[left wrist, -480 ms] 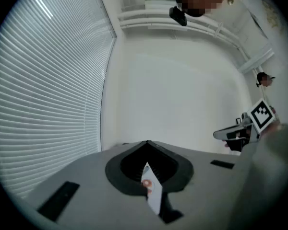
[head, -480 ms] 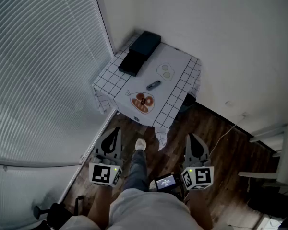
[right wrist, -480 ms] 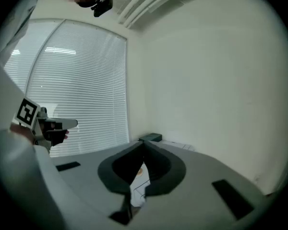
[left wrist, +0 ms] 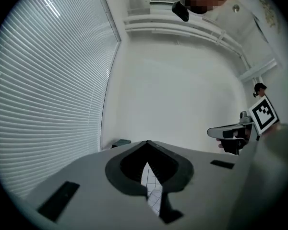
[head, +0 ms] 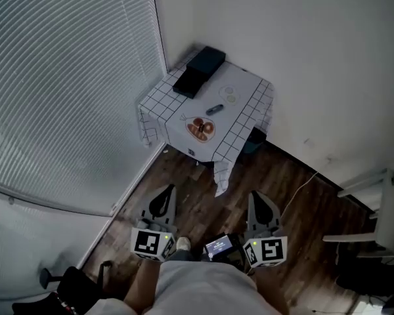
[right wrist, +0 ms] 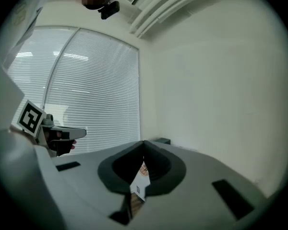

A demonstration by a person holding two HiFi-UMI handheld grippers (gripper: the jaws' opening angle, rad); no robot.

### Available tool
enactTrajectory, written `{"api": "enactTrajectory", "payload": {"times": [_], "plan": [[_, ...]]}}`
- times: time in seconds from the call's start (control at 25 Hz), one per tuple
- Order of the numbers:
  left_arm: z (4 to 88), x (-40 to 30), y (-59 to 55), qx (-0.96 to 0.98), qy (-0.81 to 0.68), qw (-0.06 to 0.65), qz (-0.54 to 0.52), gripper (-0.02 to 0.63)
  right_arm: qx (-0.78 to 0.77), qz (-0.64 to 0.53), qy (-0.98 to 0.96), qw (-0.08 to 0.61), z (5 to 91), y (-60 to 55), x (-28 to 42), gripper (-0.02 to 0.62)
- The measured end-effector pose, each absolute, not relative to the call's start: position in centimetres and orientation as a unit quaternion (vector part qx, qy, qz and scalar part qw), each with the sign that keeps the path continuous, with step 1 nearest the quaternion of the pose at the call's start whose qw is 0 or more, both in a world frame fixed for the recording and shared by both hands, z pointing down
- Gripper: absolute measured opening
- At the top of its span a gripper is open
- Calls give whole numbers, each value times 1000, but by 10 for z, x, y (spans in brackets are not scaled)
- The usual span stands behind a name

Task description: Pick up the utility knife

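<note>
The utility knife [head: 214, 109], small and dark grey, lies on a little table with a checked cloth [head: 163, 104] in the corner of the room, far ahead of both grippers. My left gripper [head: 167, 190] [left wrist: 147, 142] and right gripper [head: 256, 195] [right wrist: 144, 142] hang level over the wooden floor near my body, well short of the table. The jaws of each meet at the tip, with nothing between them. Through the slit below the left jaws I see a strip of the checked cloth [left wrist: 152, 188].
On the table also sit a plate of food [head: 201, 128] and a black box [head: 198, 71]. Window blinds [head: 65, 90] run along the left, a white wall behind. A dark bin [head: 253, 138] stands under the table; white furniture [head: 381, 209] is at the right.
The table now looks smaller and farther off, shifted right in the head view. The shoe that reached forward has drawn back under me. Both grippers stay shut and low.
</note>
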State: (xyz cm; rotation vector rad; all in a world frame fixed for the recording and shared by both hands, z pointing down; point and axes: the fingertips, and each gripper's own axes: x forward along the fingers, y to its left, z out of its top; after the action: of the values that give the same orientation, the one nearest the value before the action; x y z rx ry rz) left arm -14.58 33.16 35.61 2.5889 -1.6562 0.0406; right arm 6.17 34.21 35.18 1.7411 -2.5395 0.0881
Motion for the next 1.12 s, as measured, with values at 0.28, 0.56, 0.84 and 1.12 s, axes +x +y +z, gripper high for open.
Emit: {"api": "enactTrajectory", "payload": {"times": [0.28, 0.56, 0.84, 1.12], "plan": [[348, -138, 353, 839, -544, 18, -10, 6, 551, 30, -833, 30, 353, 359, 72, 6], [346, -104, 335, 851, -525, 3, 15, 6, 559, 42, -828, 21, 360, 347, 94, 6], [342, -102, 275, 853, -523, -4, 8, 6, 573, 37, -818, 29, 358, 291, 101, 6], [336, -109, 213, 854, -519, -6, 16, 6, 580, 37, -813, 35, 354, 234, 90, 6]]}}
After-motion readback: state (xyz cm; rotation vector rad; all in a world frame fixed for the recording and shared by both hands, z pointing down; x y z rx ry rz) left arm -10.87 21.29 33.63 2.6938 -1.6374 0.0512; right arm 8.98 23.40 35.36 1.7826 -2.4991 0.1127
